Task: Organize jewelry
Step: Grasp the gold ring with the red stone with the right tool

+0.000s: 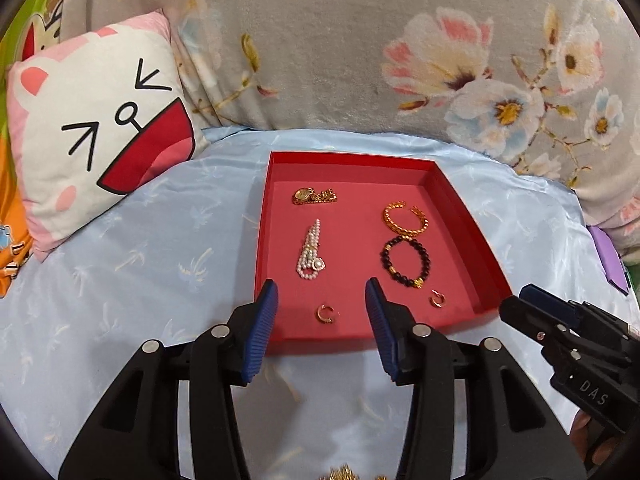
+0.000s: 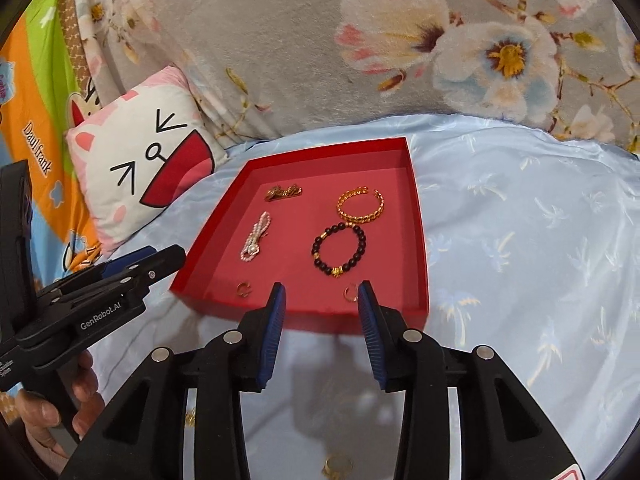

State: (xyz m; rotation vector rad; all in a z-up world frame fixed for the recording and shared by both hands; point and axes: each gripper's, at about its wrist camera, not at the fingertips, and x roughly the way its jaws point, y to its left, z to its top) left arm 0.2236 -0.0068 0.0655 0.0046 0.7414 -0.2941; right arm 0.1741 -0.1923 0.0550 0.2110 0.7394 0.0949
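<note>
A red tray (image 1: 352,158) lies on the blue sheet. It holds a gold watch (image 1: 314,196), a pearl hair clip (image 1: 311,252), a gold bangle (image 1: 406,220), a black bead bracelet (image 1: 406,262) and two small gold ear cuffs (image 1: 326,313) (image 1: 438,299). My left gripper (image 1: 321,292) hovers open over the tray's near edge, above the left cuff, with nothing between its fingers. My right gripper (image 2: 322,292) is open too, over the near edge beside the right cuff (image 2: 351,293), and holds nothing. Small gold pieces (image 2: 338,466) lie on the sheet beneath the grippers.
A cat-face pillow (image 1: 100,128) leans at the left of the tray. A grey floral blanket (image 1: 360,60) rises behind it. A purple object (image 1: 608,256) sits at the right edge. A person's hand (image 2: 52,408) grips the left tool. Blue sheet (image 2: 540,240) spreads to the right.
</note>
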